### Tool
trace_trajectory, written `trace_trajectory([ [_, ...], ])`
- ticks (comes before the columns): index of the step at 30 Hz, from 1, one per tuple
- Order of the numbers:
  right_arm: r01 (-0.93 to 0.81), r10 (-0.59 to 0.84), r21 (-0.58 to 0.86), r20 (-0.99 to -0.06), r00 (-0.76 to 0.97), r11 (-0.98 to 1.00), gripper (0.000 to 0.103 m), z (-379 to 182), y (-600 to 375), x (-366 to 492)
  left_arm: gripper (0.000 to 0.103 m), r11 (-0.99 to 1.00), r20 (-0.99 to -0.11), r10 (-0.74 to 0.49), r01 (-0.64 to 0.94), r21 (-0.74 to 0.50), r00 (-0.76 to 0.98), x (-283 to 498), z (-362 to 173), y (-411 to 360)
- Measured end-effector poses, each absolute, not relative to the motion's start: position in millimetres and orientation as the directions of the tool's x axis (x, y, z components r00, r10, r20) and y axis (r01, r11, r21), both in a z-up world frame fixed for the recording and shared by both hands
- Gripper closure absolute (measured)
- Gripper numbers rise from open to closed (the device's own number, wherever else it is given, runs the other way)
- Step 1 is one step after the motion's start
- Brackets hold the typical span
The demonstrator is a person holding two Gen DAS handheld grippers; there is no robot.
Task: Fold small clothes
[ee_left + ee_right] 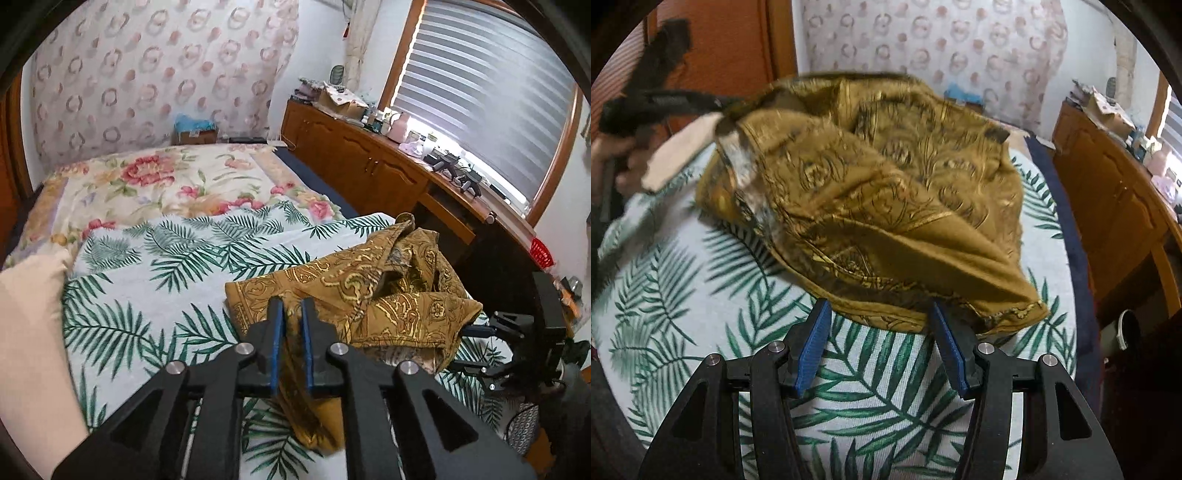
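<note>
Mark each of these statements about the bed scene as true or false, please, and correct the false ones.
1. The left gripper grips the mustard patterned garment. True.
2. The right gripper is shut on the garment. False: its jaws stand open at the cloth's near edge.
3. The garment lies on a palm-leaf sheet. True.
4. The garment is neatly folded. False: it is bunched and partly lifted.
5. The window blind is fully raised. False: it covers the window.

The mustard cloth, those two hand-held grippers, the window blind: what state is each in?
Cloth: crumpled, partly lifted off the bed.
Left hand-held gripper: pinching a fold of the cloth.
Right hand-held gripper: open, at the cloth's near edge.
Blind: lowered.
</note>
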State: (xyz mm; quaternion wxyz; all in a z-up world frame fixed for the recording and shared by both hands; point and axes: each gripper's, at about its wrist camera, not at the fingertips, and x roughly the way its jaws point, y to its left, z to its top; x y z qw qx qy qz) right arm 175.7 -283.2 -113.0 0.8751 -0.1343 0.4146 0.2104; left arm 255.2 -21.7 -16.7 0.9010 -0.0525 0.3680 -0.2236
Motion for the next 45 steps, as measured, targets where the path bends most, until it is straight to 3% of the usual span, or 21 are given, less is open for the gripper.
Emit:
trace_trajectory([
  [3,-0.500,0.257,-0.091,-0.771,0.582,0.861,0.047,-115.1,-279.4,174.1,0.091,0.900,-0.630,-0.428,0.368,-0.232,0.648,248.2,-9.8,-20.6],
  [5,-0.520,0.278,-0.088,-0.763,0.584,0.850,0.073,-115.8,-277.4,172.3,0.088,0.901,-0.629,-0.426,0.369,-0.228,0.650,245.5,-8.0,-19.2],
  [8,-0.562,0.298,-0.100,-0.765,0.571,0.821,0.096,-115.8,-272.0,171.3,0.086,0.897,-0.626,-0.433,0.383,-0.223,0.649,242.8,-6.6,-19.4],
  [11,-0.563,0.299,-0.101,-0.762,0.574,0.820,0.100,-114.1,-272.5,172.1,0.080,0.892,-0.626,-0.442,0.389,-0.231,0.642,242.0,-6.3,-19.0],
  [18,-0.514,0.333,-0.105,-0.648,0.684,0.851,0.101,-57.0,-291.0,177.1,0.078,0.893,-0.644,-0.440,0.380,-0.241,0.626,241.4,-10.4,-19.0],
  [25,-0.451,0.286,-0.187,-0.554,0.782,0.873,0.101,-15.0,-293.8,239.8,0.077,0.903,-0.673,-0.421,0.356,-0.242,0.609,257.3,-23.0,-20.8],
  [33,-0.370,0.211,-0.109,-0.659,0.722,0.923,0.101,-52.1,-302.1,335.4,0.071,0.917,-0.717,-0.385,0.325,-0.229,0.581,289.4,-39.8,-26.0],
  [41,-0.354,0.202,-0.084,-0.692,0.694,0.931,0.100,-66.0,-310.2,336.6,0.071,0.927,-0.766,-0.363,0.291,-0.237,0.531,321.0,-66.2,-30.3],
  [43,-0.335,0.194,-0.081,-0.679,0.708,0.939,0.089,-58.5,-315.1,329.5,0.070,0.928,-0.773,-0.361,0.283,-0.243,0.522,325.7,-71.6,-30.4],
  [45,-0.308,0.171,-0.089,-0.672,0.721,0.947,0.065,-52.7,-319.5,323.9,0.070,0.928,-0.775,-0.362,0.279,-0.247,0.519,328.2,-75.0,-29.7],
])
